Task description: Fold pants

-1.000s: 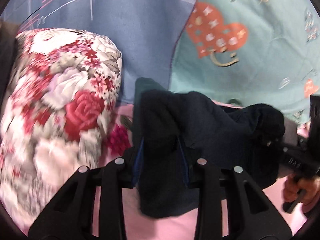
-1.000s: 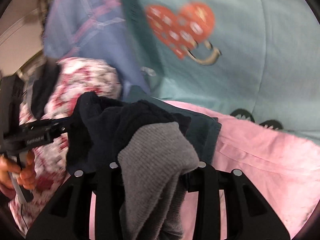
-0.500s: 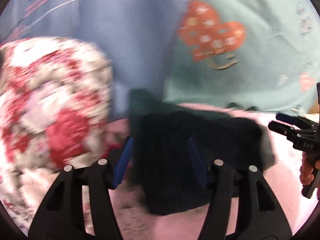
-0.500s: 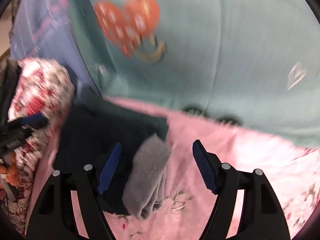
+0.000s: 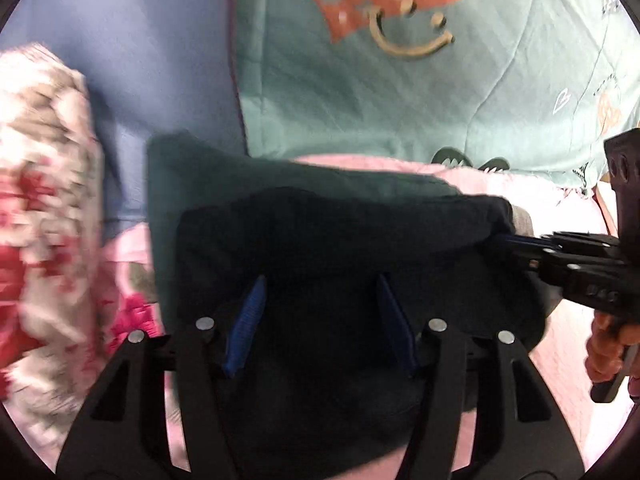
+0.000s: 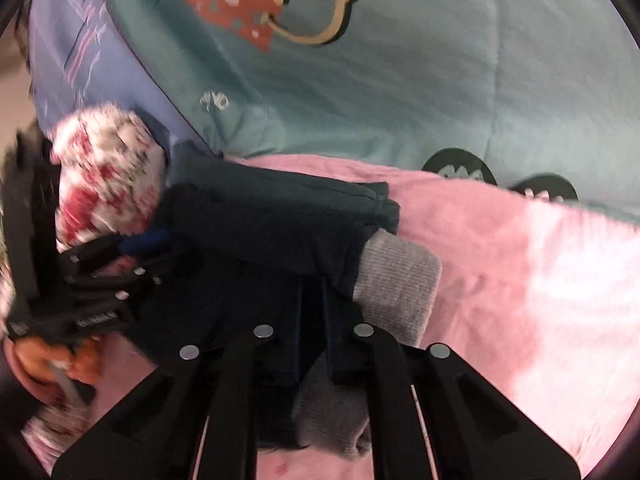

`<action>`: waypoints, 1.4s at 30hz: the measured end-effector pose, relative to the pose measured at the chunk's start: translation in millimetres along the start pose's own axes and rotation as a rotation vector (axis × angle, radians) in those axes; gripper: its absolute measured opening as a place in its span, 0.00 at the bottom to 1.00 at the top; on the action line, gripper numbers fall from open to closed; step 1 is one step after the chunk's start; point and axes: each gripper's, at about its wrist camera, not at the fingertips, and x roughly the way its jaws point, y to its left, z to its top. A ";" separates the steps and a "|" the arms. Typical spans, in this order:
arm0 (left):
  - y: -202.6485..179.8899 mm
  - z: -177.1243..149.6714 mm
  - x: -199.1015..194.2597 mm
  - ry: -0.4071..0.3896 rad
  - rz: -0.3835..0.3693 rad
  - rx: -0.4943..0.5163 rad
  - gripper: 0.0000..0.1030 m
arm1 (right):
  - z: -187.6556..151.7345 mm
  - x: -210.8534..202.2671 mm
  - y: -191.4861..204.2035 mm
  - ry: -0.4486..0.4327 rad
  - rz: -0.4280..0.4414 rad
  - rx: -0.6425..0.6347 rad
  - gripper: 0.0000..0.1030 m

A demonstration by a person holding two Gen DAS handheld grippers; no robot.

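half a second ago your right tool was spread; now it pinches the dark pants near the grey cuff. your left tool stays spread over the bundle on the pink bed sheet. another fold looks due.

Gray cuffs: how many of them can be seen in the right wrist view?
2. The upper cuff lies just right of the right gripper; the lower cuff shows below its jaws, near the bottom edge. Others may be hidden under the pants.
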 end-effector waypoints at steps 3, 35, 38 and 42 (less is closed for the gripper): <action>5.4 -13.4 -39.9 -0.086 -0.017 -0.020 0.72 | -14.1 -50.2 24.5 -0.084 0.009 -0.052 0.24; -64.2 -91.4 -145.6 -0.090 0.243 -0.041 0.98 | -101.5 -122.7 94.0 -0.181 -0.214 -0.025 0.93; -71.1 -93.8 -151.6 -0.094 0.254 -0.024 0.98 | -105.2 -127.3 97.2 -0.180 -0.216 -0.030 0.93; -77.6 -98.1 -157.7 -0.096 0.252 -0.018 0.98 | -111.5 -131.2 101.2 -0.173 -0.223 -0.037 0.93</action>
